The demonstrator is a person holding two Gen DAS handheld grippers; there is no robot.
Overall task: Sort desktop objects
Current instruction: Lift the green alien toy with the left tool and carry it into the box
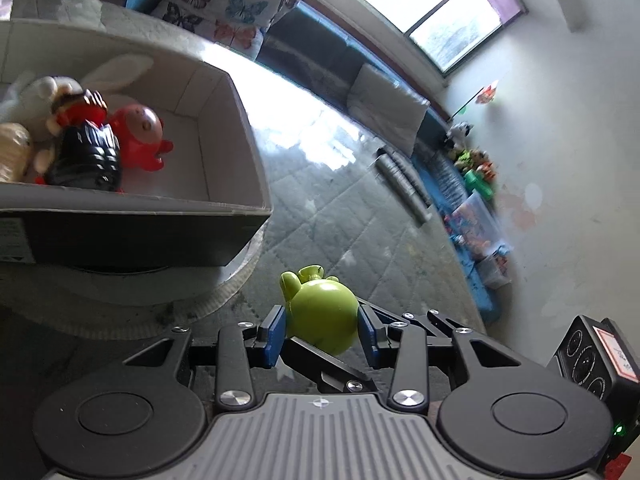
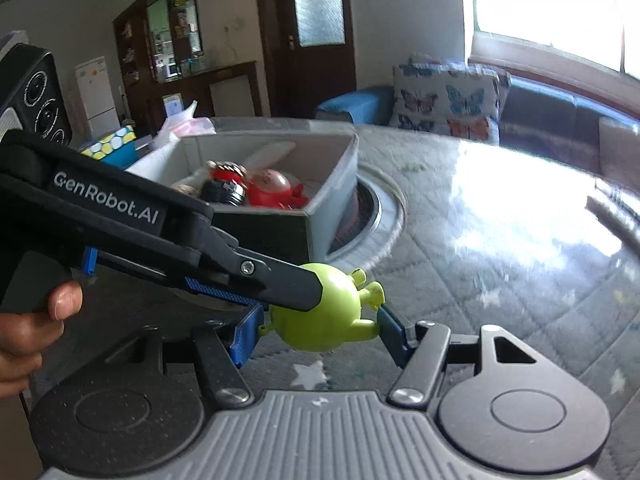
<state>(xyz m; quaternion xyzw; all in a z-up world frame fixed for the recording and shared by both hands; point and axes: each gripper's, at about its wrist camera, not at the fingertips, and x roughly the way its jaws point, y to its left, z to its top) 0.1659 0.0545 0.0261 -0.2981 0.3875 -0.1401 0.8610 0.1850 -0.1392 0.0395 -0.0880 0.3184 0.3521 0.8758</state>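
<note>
Green toy figure (image 1: 323,312), round-bodied with small ears, sits between both pairs of blue pads at once, lifted off the quilted grey table cover (image 1: 344,220). In the right wrist view the right gripper (image 2: 318,330) has its pads against the toy's two sides, one at the tail end and one at an ear, and grips it. The left gripper (image 1: 323,330) reaches in from the left in that view, slanting downward, its upper finger lying over the toy's top; from its own camera its pads stand just beside the toy's flanks, and whether they press cannot be told. A person's hand (image 2: 28,328) wraps that gripper's handle, thumb forward. Beyond the toy, up and to the left, an open grey box (image 1: 236,120) holds a red figure (image 1: 140,136), a dark-bodied doll (image 1: 86,152) and a white plush (image 1: 44,92).
</note>
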